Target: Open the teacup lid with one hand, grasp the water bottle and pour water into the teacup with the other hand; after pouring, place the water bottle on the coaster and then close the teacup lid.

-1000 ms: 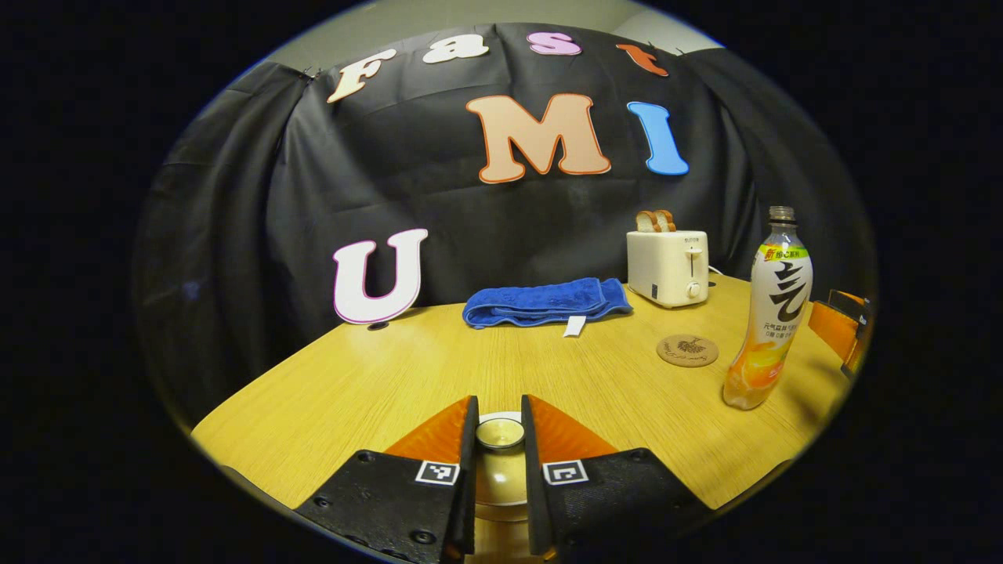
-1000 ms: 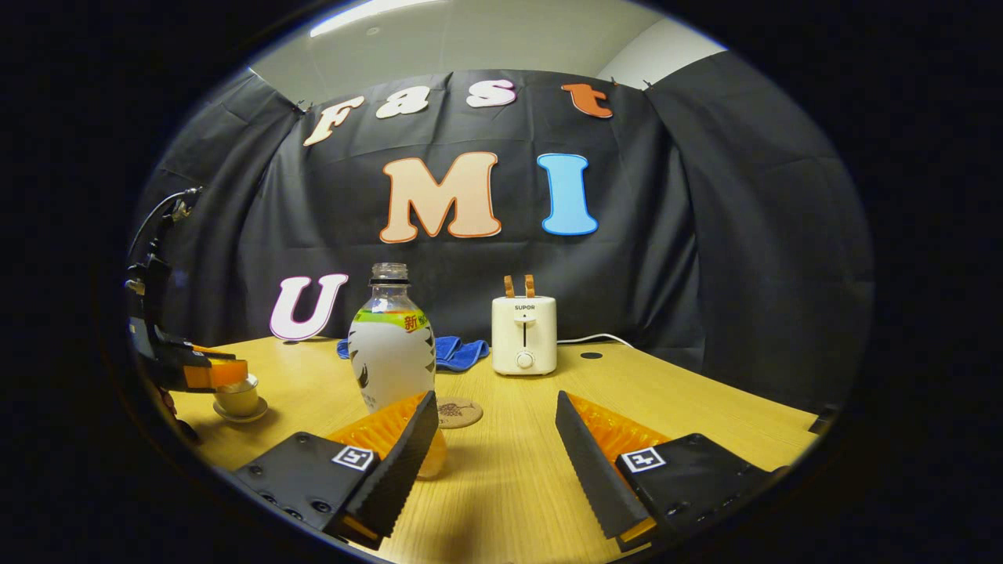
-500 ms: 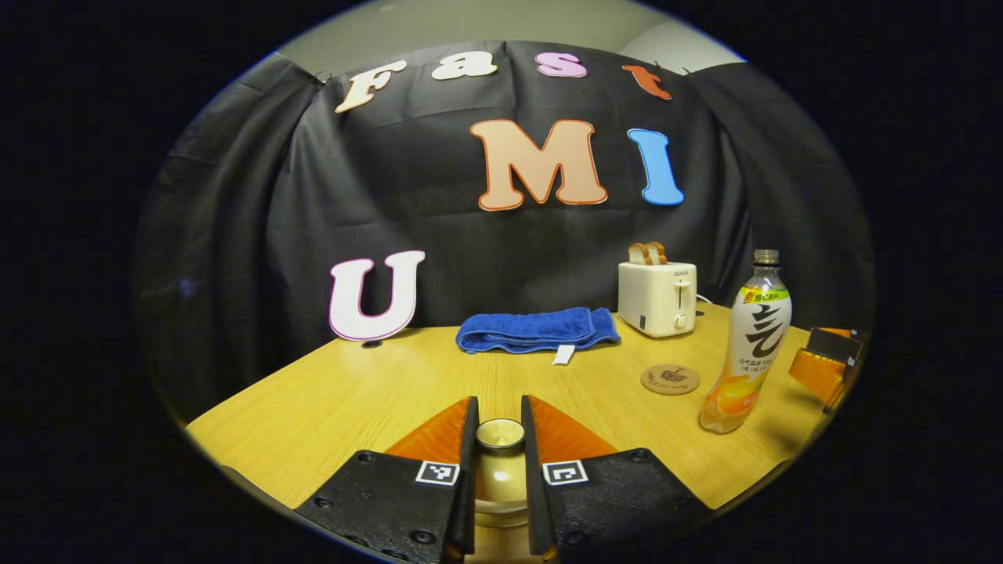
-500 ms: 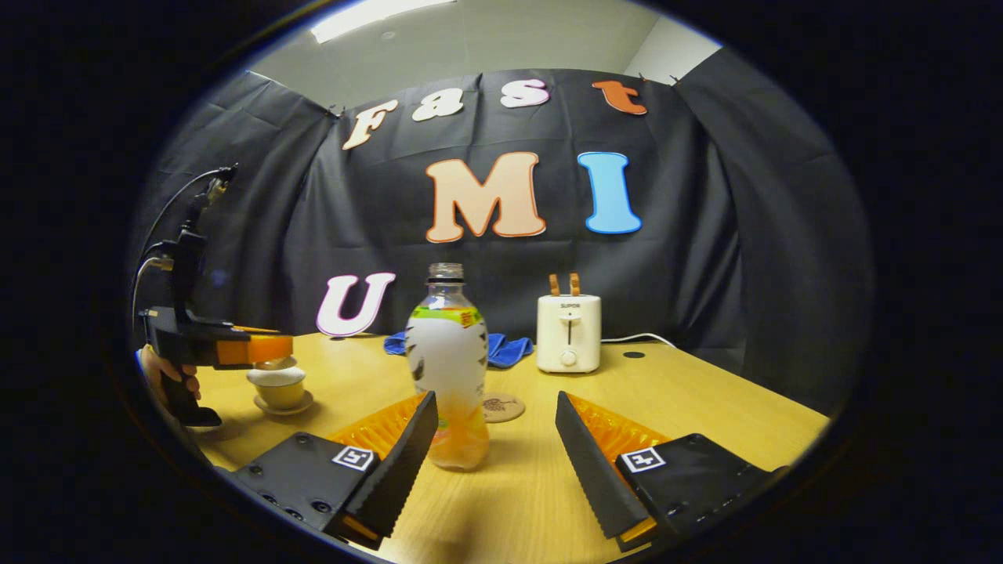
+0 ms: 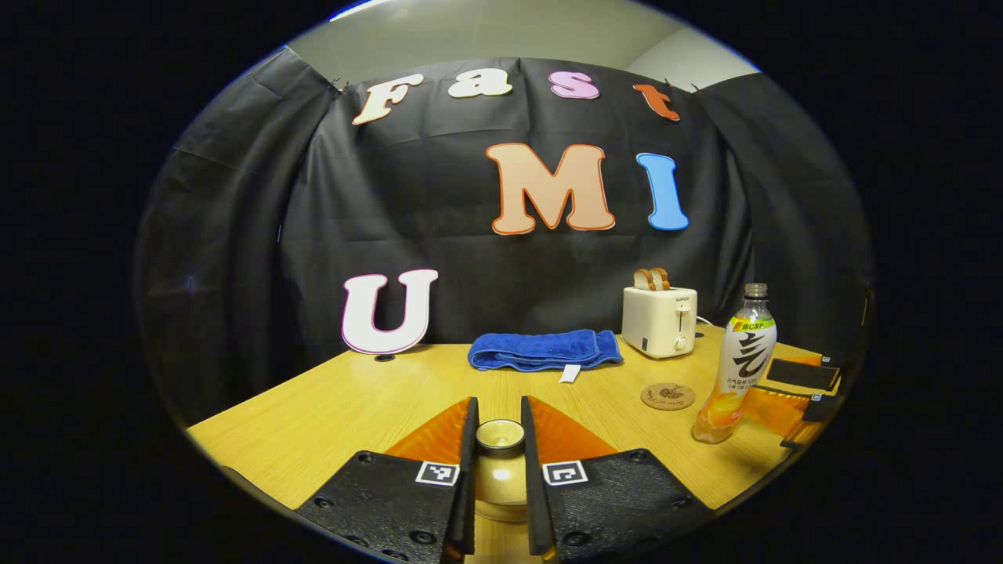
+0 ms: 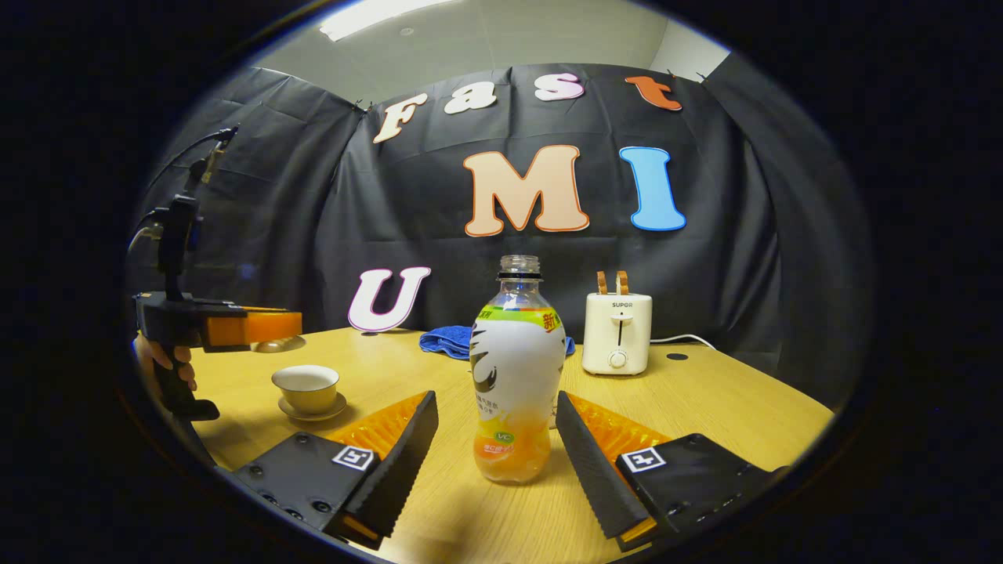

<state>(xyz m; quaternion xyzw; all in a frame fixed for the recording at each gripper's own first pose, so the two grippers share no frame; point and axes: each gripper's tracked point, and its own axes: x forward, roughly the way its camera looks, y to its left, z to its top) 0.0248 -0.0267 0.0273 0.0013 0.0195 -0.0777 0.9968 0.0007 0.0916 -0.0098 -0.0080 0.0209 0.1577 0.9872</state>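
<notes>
Lifting, my left fingers [image 5: 498,439] pinch the one lid [image 5: 499,433], now raised clear of the one teacup [image 6: 306,388], which sits open at nine o'clock of the one water bottle [image 6: 516,376]. My right fingers [image 6: 497,439], spread, now straddle that bottle on the tabletop [image 6: 729,399]. One coaster [image 5: 668,395] lies at ten o'clock of it.

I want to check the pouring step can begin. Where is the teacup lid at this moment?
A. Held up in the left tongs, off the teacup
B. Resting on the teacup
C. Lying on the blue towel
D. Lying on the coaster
A: the left tongs press on the lid's knob, and the right gripper view shows the lid raised beside the uncovered teacup.
</notes>
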